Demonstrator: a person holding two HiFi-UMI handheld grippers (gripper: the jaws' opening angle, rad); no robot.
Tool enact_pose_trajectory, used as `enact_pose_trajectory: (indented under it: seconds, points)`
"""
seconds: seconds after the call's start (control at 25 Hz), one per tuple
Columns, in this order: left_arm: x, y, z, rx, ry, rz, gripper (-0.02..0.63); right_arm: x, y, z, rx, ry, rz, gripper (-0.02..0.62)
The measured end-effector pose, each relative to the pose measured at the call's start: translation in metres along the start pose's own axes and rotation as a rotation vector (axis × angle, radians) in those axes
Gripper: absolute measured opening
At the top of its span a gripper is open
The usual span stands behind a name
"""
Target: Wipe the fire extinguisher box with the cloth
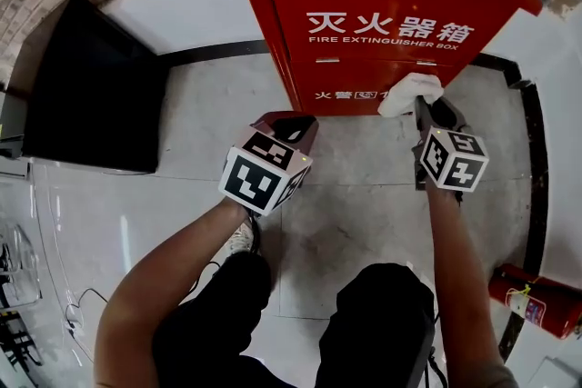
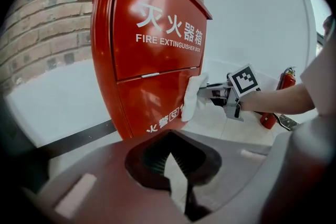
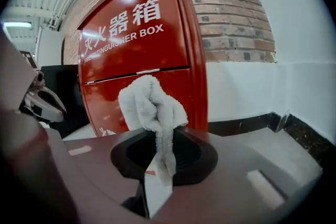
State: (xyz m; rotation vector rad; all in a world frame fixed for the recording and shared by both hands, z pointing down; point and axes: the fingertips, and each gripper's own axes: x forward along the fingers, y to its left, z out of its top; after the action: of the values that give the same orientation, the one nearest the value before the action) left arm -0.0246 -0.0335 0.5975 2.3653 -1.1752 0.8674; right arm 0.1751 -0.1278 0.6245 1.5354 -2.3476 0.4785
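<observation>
The red fire extinguisher box [image 1: 382, 14] stands against the wall, with white lettering on its door. A white cloth [image 1: 411, 94] is bunched in my right gripper [image 1: 420, 109], which is shut on it. The cloth presses on the lower front panel of the box, near its right edge. In the right gripper view the cloth [image 3: 151, 107] sticks up from the closed jaws [image 3: 157, 165] in front of the box [image 3: 142, 55]. My left gripper [image 1: 291, 124] hangs before the box's lower left, apart from it, shut and holding nothing. The left gripper view shows the cloth [image 2: 191, 97] against the box [image 2: 152, 55].
A black panel [image 1: 91, 86] leans against the wall at left. A red fire extinguisher [image 1: 536, 300] lies on the floor at the right; the left gripper view also shows this extinguisher [image 2: 283, 86]. A black skirting strip [image 1: 209, 52] runs along the white wall. The person's legs [image 1: 300, 323] are below.
</observation>
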Motion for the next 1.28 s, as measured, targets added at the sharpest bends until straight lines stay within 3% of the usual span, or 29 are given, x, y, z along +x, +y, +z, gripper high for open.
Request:
enact_pose_trajectory:
  seconds: [0.32, 0.52, 0.84, 1.08, 1.28]
  points:
    - [-0.014, 0.019, -0.024, -0.033, 0.023, 0.04, 0.0, 0.026, 0.088, -0.009, -0.012, 0.023, 0.181, 0.092]
    - [-0.029, 0.033, -0.043, -0.057, 0.043, 0.07, 0.0, 0.049, 0.162, -0.013, -0.066, 0.039, 0.316, 0.092]
    - [-0.053, 0.054, -0.077, -0.113, 0.072, 0.114, 0.0, 0.083, 0.241, -0.048, -0.161, 0.102, 0.444, 0.094]
    - [-0.056, 0.058, -0.1, -0.116, 0.102, 0.119, 0.0, 0.099, 0.239, -0.086, -0.175, 0.156, 0.413, 0.094]
    - [-0.05, 0.048, -0.1, -0.111, 0.116, 0.099, 0.0, 0.097, 0.199, -0.099, -0.169, 0.169, 0.339, 0.094]
